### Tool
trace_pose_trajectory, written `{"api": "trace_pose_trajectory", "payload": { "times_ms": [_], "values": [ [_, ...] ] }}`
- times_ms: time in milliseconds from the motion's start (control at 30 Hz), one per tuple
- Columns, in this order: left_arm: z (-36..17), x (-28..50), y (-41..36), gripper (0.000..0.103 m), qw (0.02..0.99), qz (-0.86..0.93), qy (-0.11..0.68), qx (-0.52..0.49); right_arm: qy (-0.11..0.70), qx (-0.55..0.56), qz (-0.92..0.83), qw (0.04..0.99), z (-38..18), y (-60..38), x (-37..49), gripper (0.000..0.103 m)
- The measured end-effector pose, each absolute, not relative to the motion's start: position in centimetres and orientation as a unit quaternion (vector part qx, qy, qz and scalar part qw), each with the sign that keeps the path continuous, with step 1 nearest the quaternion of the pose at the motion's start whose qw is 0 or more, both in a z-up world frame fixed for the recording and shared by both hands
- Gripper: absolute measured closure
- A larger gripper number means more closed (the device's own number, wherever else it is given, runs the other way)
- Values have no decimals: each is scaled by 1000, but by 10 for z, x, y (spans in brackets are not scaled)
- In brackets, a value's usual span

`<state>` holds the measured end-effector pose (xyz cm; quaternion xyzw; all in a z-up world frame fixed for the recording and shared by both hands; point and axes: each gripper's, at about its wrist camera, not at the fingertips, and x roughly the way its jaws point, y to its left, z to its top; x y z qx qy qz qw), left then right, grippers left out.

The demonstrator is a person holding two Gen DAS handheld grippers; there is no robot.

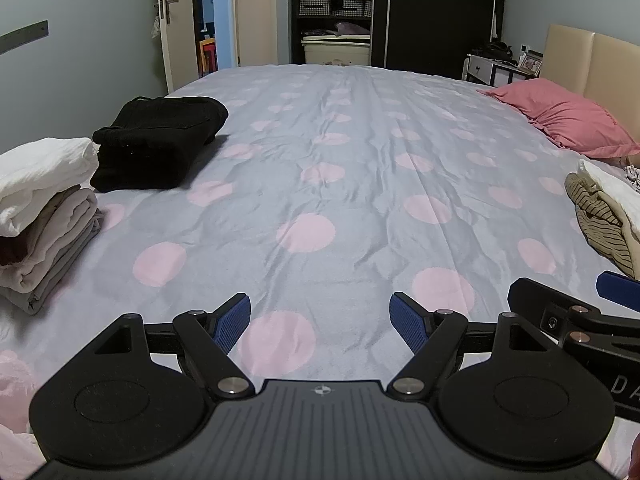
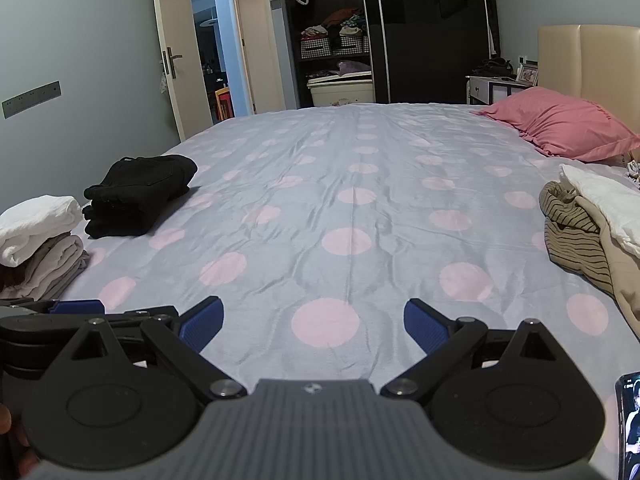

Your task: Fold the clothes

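Between garments: left claw and right claw both wide, empty; next, reach unfolded pile at 3 o'clock

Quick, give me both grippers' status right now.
Left gripper: open, nothing between its fingers, only the bedspread beyond.
Right gripper: open wide, holding nothing.

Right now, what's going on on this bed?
Someone is partway through folding laundry. Both tongs, left and right, hang open and empty over the spotted bedsheet. Folded black clothes and a stack with a white piece on top lie on the left. An unfolded heap with a striped garment waits on the right.
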<state>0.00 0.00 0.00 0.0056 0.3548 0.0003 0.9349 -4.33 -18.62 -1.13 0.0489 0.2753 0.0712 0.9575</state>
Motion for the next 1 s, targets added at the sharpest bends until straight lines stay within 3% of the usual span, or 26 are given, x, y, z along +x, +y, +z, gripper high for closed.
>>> {"api": "trace_pose_trajectory", "payload": {
  "times_ms": [1000],
  "values": [
    [-2, -1, -1, 27, 934, 0, 358, 3, 274, 47, 71, 958, -11, -189, -45, 5]
  ]
}}
